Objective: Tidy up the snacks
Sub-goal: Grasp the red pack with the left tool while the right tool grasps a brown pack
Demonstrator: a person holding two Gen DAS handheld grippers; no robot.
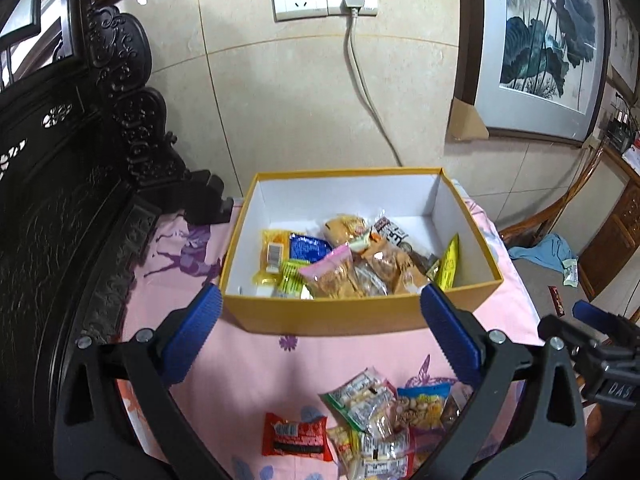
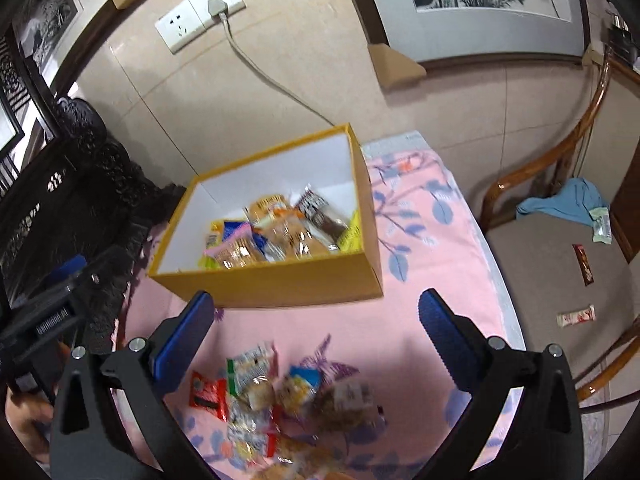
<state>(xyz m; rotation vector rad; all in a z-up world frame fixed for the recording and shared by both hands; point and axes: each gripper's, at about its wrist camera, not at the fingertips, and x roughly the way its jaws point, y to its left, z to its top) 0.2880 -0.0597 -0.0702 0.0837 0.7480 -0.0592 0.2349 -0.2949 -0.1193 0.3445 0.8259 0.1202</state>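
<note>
Near side of yellow box, on pink cloth: loose snack pile. Left hand-held gripper and right hand-held gripper both spread wide, pinching nothing.

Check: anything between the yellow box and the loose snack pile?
Nothing: only bare pink cloth between yellow box and snack pile, clearest in left wrist view.

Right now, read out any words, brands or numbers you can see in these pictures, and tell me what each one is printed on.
"DAS": white letters on the black body of the right gripper, at the right edge of the left wrist view.
Snack packets in the yellow box: printing and a barcode show, too small to read.
Loose snack packets on the pink cloth: print too blurred to read.
Red packet: white lettering, unreadable.
</note>
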